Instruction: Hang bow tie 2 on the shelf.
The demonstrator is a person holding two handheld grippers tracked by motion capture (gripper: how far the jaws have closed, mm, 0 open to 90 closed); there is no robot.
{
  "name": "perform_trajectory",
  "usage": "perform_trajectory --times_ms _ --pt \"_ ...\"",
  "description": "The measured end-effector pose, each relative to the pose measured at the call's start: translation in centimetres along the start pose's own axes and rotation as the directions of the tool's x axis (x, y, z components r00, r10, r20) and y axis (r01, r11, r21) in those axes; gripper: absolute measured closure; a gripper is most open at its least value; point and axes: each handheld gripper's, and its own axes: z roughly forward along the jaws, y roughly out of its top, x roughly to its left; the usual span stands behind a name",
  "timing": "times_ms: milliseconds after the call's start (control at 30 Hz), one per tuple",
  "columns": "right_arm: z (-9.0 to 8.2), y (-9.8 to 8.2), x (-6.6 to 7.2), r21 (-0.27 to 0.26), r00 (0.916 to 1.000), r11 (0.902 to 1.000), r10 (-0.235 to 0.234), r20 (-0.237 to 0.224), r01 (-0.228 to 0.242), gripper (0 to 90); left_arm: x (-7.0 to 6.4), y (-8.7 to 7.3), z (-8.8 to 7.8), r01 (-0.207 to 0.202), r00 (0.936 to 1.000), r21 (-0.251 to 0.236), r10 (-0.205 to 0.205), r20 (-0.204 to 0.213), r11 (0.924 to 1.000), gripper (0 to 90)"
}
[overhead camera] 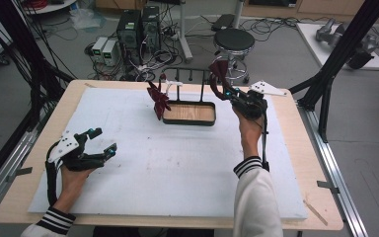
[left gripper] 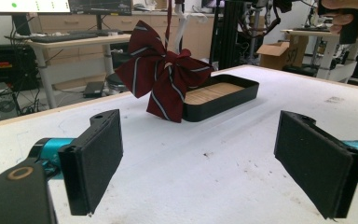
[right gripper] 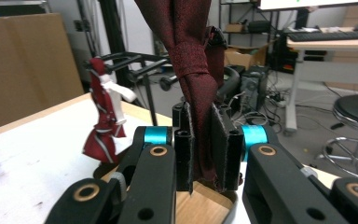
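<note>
At the far middle of the white-topped bench [overhead camera: 128, 182] | black metal rack over a wood-floored tray [overhead camera: 189, 112], striped maroon bow tie [overhead camera: 158, 100] hanging at its left | right gripper [overhead camera: 220, 84] raised just right of rack, clenched on plain maroon tie [right gripper: 198, 93], long axis vertical | left gripper [overhead camera: 100, 142] released, near-left, well apart.

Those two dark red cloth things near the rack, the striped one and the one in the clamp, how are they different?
The striped bow tie has pale stripes; the plain dark red tie shows none. The bow tie hangs from the black rack beside the wooden-floored tray, spread in loops, and neither gripper touches it; the plain tie is a narrow band, pinched in the right gripper. The left gripper is open, well away from both. Both are dark red.
</note>
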Motion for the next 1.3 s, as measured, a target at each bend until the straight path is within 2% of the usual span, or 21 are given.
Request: perform_trajectory --times_ms 100,200,500,600,667,833,1100,1167,1300 --pt "-0.2 0.0 -0.3 -0.024 0.9984 0.9983 0.054 0.015 -0.054 80.5 0.0 0.0 0.0 0.004 1.0 -0.002 -0.004 -0.001 1.0 15.8" --pt "-0.4 0.0 -0.5 -0.042 0.996 0.9958 0.083 0.035 -0.081 80.4 0.0 0.0 -0.1 0.001 1.0 -0.002 -0.001 -0.001 1.0 15.8" --pt "-0.7 -0.3 -1.1 -0.008 0.9888 0.9947 0.102 0.108 -0.102 80.4 0.0 0.1 -0.2 0.004 1.0 -0.007 -0.004 -0.004 1.0 15.7" --pt "-0.7 -0.7 -1.3 0.006 0.9831 0.9935 0.111 0.145 -0.114 80.3 0.1 0.1 -0.3 0.004 1.0 -0.009 -0.004 -0.007 1.0 15.8" --pt "-0.8 -1.3 -1.6 0.019 0.9762 0.989 0.142 0.164 -0.147 80.4 0.2 0.1 -0.4 0.007 0.9999 -0.01 -0.007 -0.009 0.9999 15.8" --pt "-0.9 -2.4 -2.1 0.044 0.9675 0.9831 0.166 0.191 -0.178 80.3 0.2 0.1 -0.4 0.006 0.9999 -0.01 -0.006 -0.008 0.9999 15.8" --pt "-0.6 -4.0 -2.6 0.114 0.9608 0.9723 0.176 0.214 -0.204 80.3 0.2 0.1 -0.3 0.003 1.0 -0.005 -0.003 -0.005 1.0 15.8" --pt "-0.5 -4.2 -2.6 0.125 0.9637 0.9739 0.16 0.214 -0.189 80.3 0.2 0.1 -0.4 0.004 1.0 -0.006 -0.004 -0.008 1.0 15.8" --pt "-0.3 -4.5 -2.5 0.161 0.9658 0.9698 0.147 0.213 -0.183 80.3 0.3 0.1 -0.4 0.002 1.0 -0.01 -0.002 -0.009 1.0 15.8"
